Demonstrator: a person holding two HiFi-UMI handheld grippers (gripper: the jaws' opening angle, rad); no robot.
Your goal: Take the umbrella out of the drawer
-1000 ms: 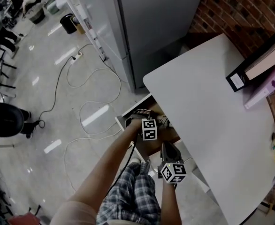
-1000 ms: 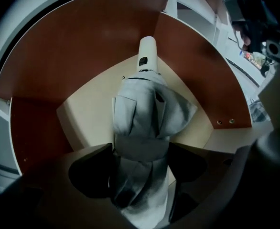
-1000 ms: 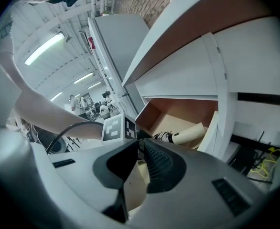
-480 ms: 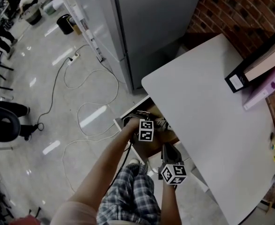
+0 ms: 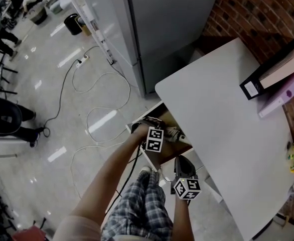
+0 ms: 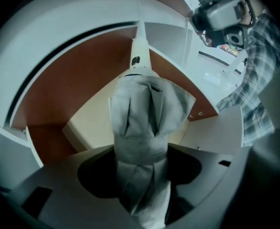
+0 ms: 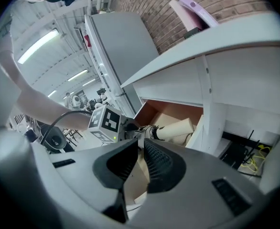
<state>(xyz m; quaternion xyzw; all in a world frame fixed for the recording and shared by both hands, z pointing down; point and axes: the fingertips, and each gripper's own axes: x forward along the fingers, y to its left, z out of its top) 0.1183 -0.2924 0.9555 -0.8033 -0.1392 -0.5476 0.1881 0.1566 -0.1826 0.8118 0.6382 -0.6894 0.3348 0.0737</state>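
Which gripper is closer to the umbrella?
Left. The left hand-held gripper has just closed its jaws on the umbrella over the drawer; the right hand-held gripper hangs apart, outside the drawer.

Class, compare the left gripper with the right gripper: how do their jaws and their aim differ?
The left gripper has just been closing its jaws on the grey folded umbrella; the right gripper holds nothing, jaws almost together. The left looks down into the open drawer; the right looks across at it from outside. Both are aimed at the same drawer.
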